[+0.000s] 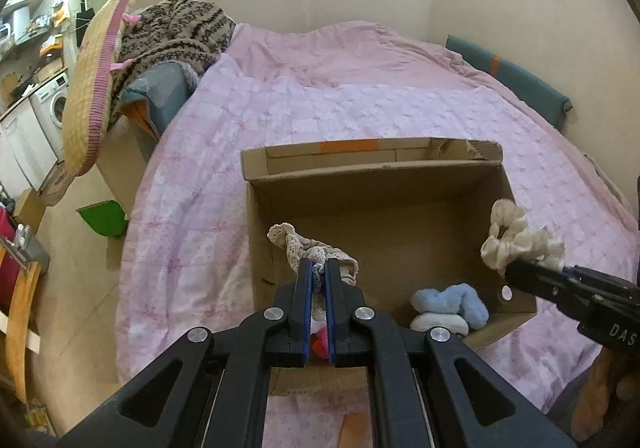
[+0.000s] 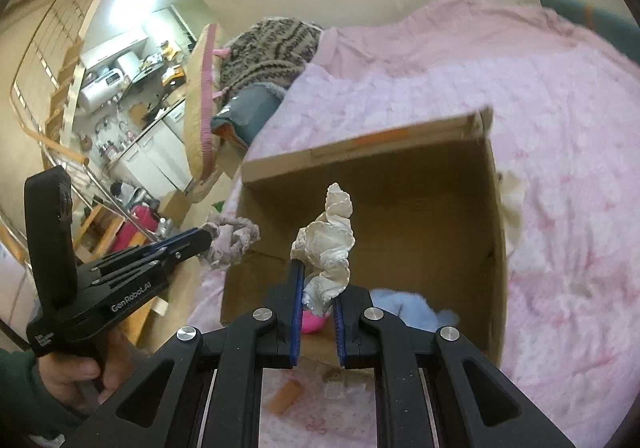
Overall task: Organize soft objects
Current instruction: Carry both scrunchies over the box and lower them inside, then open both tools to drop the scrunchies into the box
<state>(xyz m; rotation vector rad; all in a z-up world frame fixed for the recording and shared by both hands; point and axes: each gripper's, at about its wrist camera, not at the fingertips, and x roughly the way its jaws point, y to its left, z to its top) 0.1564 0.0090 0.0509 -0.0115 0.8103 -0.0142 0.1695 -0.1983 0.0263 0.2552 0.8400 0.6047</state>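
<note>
An open cardboard box (image 1: 372, 175) (image 2: 360, 167) lies on the pink bed. My left gripper (image 1: 318, 268) is shut on a beige lace scrunchie (image 1: 308, 248) and holds it above the box's left part; it also shows in the right wrist view (image 2: 230, 238). My right gripper (image 2: 318, 288) is shut on a cream scrunchie (image 2: 330, 248) above the box; in the left wrist view it (image 1: 518, 242) hangs over the box's right wall. A light blue soft piece (image 1: 452, 302) (image 2: 404, 308), a white one (image 1: 438, 324) and a pink one (image 2: 312, 322) lie in the box.
A pink quilt (image 1: 360, 95) covers the bed. A knitted blanket (image 1: 180, 31) and a yellow cushion (image 1: 96, 87) pile at the bed's left. A cream scrap (image 2: 512, 203) lies right of the box. A kitchen area (image 2: 120, 87) is at far left.
</note>
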